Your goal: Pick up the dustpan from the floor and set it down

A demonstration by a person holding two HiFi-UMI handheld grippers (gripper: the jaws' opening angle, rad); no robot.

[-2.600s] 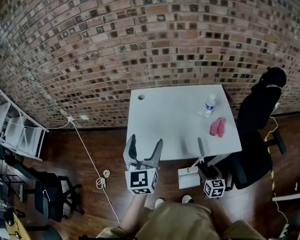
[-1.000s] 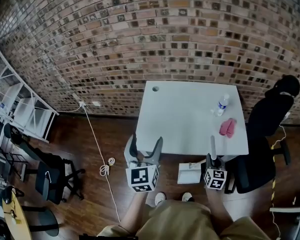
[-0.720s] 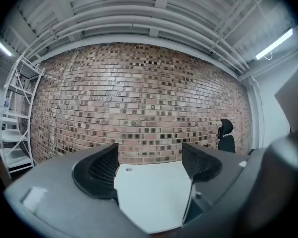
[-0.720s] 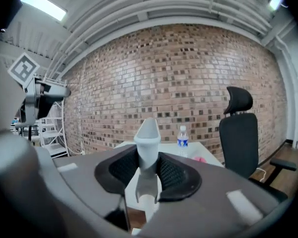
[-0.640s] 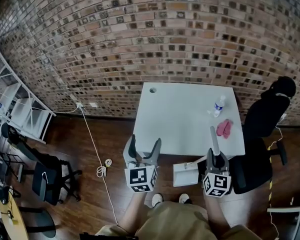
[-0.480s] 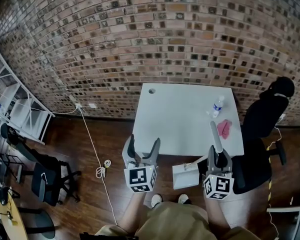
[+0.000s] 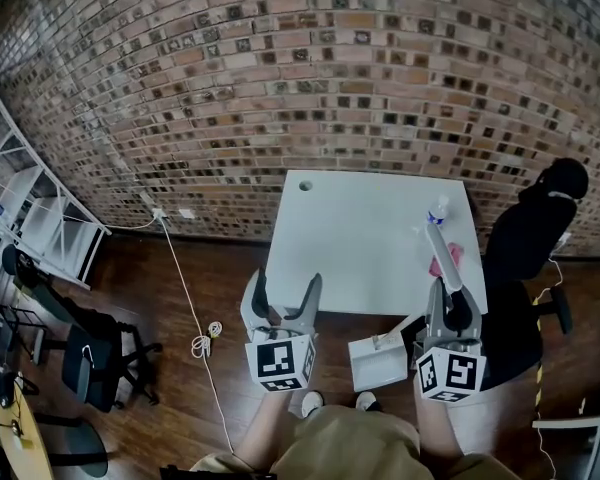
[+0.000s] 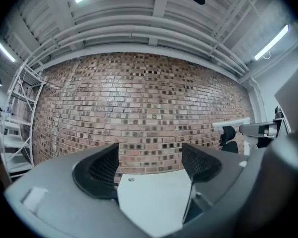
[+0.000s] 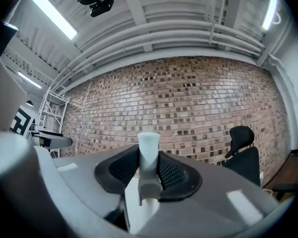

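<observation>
The white dustpan (image 7: 377, 361) hangs off the floor in front of the table, its long pale handle (image 7: 445, 263) running up through my right gripper (image 7: 450, 313). That gripper is shut on the handle. In the right gripper view the handle (image 9: 148, 150) stands upright, clamped between the black pads, and my right gripper (image 9: 148, 171) points about level at the brick wall. My left gripper (image 7: 283, 293) is held open at the table's near left edge with nothing between its fingers. In the left gripper view my left gripper (image 8: 149, 165) frames the white table top (image 8: 149, 197).
The white table (image 7: 360, 238) against the brick wall carries a water bottle (image 7: 438, 211) and a pink cloth (image 7: 444, 259). A black office chair (image 7: 525, 253) stands to its right. A white cable (image 7: 192, 308) crosses the wooden floor; shelving (image 7: 30, 228) and another chair (image 7: 90, 358) are at the left.
My right gripper has risen with the dustpan, lifting the pan off the floor; the handle now reaches up over the table's near edge. The left gripper has risen slightly.
</observation>
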